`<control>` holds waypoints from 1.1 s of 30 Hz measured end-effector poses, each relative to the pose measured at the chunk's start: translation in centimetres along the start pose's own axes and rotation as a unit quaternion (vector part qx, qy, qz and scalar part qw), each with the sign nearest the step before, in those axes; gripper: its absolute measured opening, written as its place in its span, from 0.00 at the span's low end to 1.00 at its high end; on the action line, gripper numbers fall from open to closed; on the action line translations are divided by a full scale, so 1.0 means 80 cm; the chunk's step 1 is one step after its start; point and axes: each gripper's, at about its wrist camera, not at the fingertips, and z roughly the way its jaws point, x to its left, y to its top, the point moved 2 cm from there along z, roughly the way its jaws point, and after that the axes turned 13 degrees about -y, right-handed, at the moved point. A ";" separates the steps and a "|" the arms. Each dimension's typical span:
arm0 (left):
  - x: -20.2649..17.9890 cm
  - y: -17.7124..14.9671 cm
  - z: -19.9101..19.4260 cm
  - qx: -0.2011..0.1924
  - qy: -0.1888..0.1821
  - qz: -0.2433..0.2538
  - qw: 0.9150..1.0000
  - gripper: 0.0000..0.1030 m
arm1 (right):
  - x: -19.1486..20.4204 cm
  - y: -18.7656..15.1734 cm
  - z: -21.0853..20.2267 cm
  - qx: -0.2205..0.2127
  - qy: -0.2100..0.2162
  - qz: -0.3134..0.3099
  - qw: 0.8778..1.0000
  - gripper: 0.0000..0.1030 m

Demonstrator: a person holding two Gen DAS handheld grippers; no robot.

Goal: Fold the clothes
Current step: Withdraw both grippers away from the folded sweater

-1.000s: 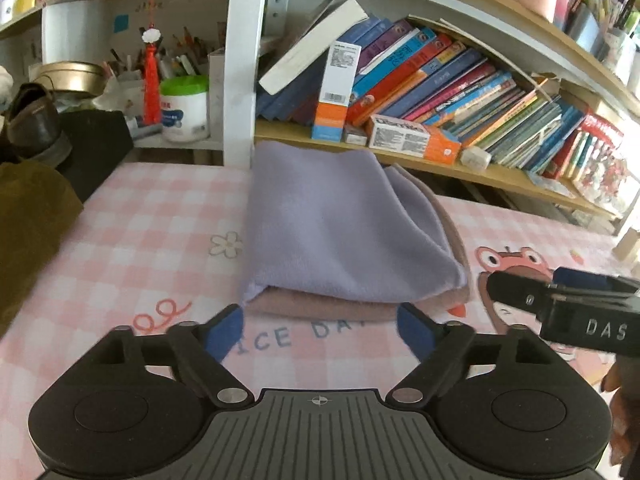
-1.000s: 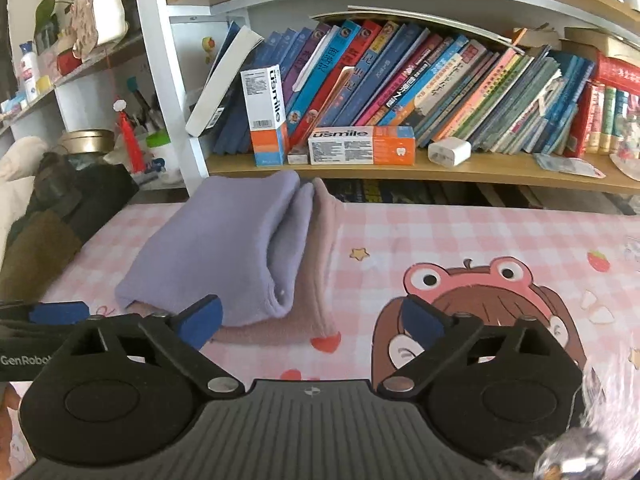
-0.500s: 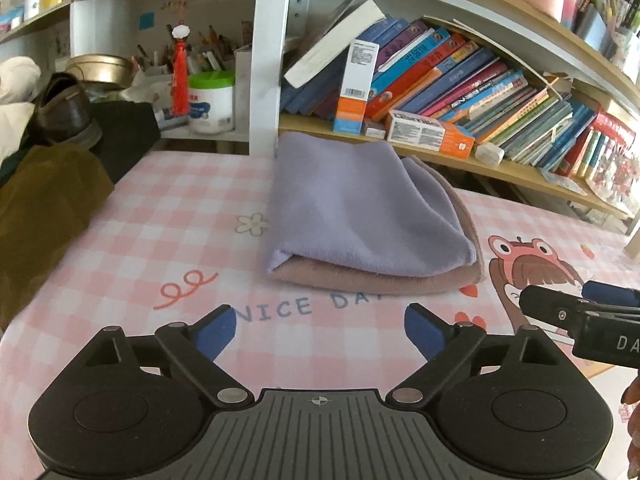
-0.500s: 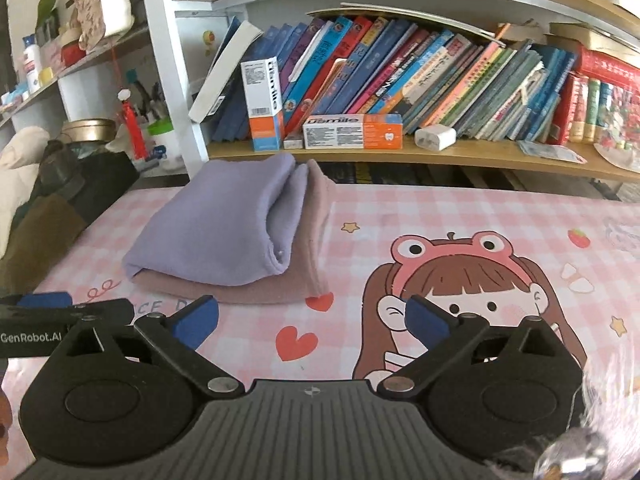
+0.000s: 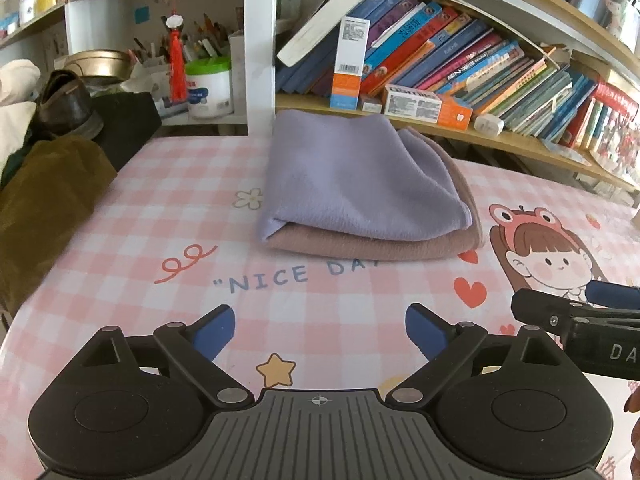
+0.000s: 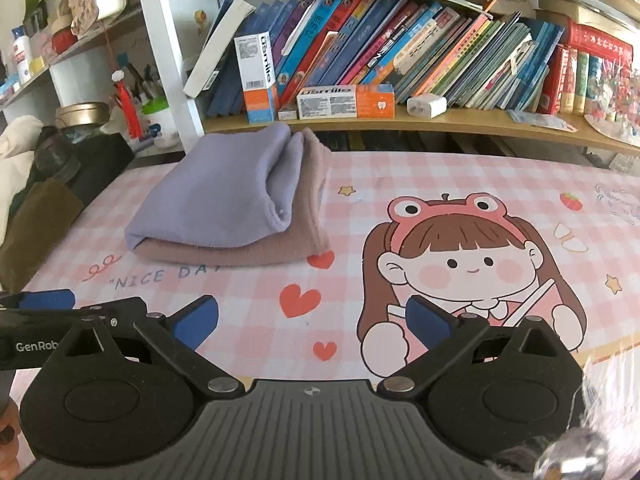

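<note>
A folded lilac cloth [image 5: 352,184] [image 6: 224,196] lies on top of a folded dusty-pink cloth [image 5: 372,246] [image 6: 280,248], stacked at the back of the pink checked table [image 5: 160,216] [image 6: 440,176] by the bookshelf. My left gripper [image 5: 319,330] is open and empty, held well back from the stack near the table's front. My right gripper [image 6: 314,318] is also open and empty, to the right of the left one. Each gripper's finger shows at the edge of the other's view.
A bookshelf with books [image 5: 460,60] [image 6: 400,52] and boxes runs behind the stack. Dark and olive clothes [image 5: 44,200] [image 6: 36,216] are heaped at the table's left edge, with a shoe [image 5: 64,104] on top. A white upright post [image 5: 260,40] stands behind the stack.
Both grippers have drawn back from the folded stack toward the table's front; the stack now looks farther away. Both stay open and empty. The cloths have not moved.
</note>
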 end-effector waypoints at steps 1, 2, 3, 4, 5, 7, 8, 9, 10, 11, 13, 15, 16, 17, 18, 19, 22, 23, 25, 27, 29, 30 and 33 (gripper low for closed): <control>-0.001 0.000 -0.001 0.000 0.000 0.003 1.000 0.95 | 0.001 0.000 0.000 0.000 0.000 0.000 1.000 0.98; -0.002 0.000 -0.002 -0.001 0.000 0.005 1.000 0.95 | 0.001 0.000 0.000 0.000 0.000 -0.001 1.000 0.98; -0.002 0.000 -0.002 -0.001 0.000 0.006 1.000 0.95 | 0.002 0.000 0.001 0.000 0.000 -0.002 1.000 0.98; -0.002 0.000 -0.003 -0.001 0.000 0.007 1.000 0.95 | 0.002 0.000 0.001 0.000 0.001 -0.002 1.000 0.98; -0.002 0.000 -0.004 -0.001 0.000 0.008 1.000 0.96 | 0.003 0.000 0.001 0.000 0.001 -0.002 1.000 0.98; -0.001 0.000 -0.004 -0.002 0.001 0.008 1.000 0.96 | 0.004 0.001 0.002 0.000 0.001 -0.003 1.000 0.98; -0.001 0.000 -0.004 -0.002 0.001 0.008 1.000 0.96 | 0.005 0.001 0.002 0.000 0.001 -0.004 1.000 0.98; 0.000 0.000 -0.005 -0.002 0.000 0.007 1.000 0.97 | 0.006 0.001 0.002 0.000 0.001 -0.004 1.000 0.98; 0.001 0.000 -0.005 -0.002 0.000 0.006 1.000 0.97 | 0.006 0.001 0.002 0.001 0.001 -0.005 1.000 0.98; 0.002 0.000 -0.005 -0.002 -0.001 0.004 1.000 0.98 | 0.006 0.001 0.002 0.001 0.001 -0.005 1.000 0.98; 0.003 0.001 -0.005 -0.001 0.000 0.001 1.000 0.99 | 0.007 0.001 0.001 0.002 0.000 -0.007 1.000 0.98; 0.004 0.001 -0.006 -0.001 0.000 -0.002 1.000 0.99 | 0.007 0.002 0.001 0.002 -0.001 -0.008 1.000 0.98; 0.004 0.001 -0.006 -0.001 0.000 -0.002 1.000 0.99 | 0.007 0.002 0.000 0.002 -0.001 -0.009 1.000 0.98; 0.003 0.001 -0.006 -0.001 0.001 -0.003 1.000 0.99 | 0.007 0.002 0.000 0.002 -0.001 -0.008 1.000 0.98; 0.003 0.001 -0.006 -0.001 0.001 -0.004 1.000 1.00 | 0.007 0.001 0.000 0.003 -0.002 -0.008 1.000 0.98; 0.003 0.002 -0.006 0.000 0.001 -0.005 1.000 1.00 | 0.007 0.001 0.000 0.003 -0.003 -0.007 1.000 0.98; 0.004 0.002 -0.006 0.002 0.000 -0.010 1.000 1.00 | 0.005 0.001 -0.001 0.004 -0.007 -0.006 1.000 0.98; 0.004 0.001 -0.007 0.002 -0.001 -0.011 1.000 1.00 | 0.005 0.000 -0.001 0.004 -0.009 -0.006 1.000 0.98; 0.004 0.001 -0.007 0.003 -0.005 -0.014 1.000 1.00 | 0.003 0.000 -0.002 0.005 -0.010 -0.005 1.000 0.98; 0.004 0.000 -0.007 0.004 -0.006 -0.014 1.000 1.00 | 0.002 -0.002 -0.002 0.006 -0.011 -0.004 1.000 0.98; 0.003 -0.001 -0.007 0.005 -0.008 -0.013 1.000 1.00 | 0.001 -0.002 -0.003 0.007 -0.011 -0.004 1.000 0.98; 0.002 -0.001 -0.006 0.005 -0.008 -0.012 1.000 1.00 | 0.001 -0.002 -0.003 0.007 -0.012 -0.004 1.000 0.98; 0.003 -0.001 -0.007 0.005 -0.008 -0.014 1.000 1.00 | 0.000 -0.001 -0.004 0.006 -0.012 -0.005 1.000 0.98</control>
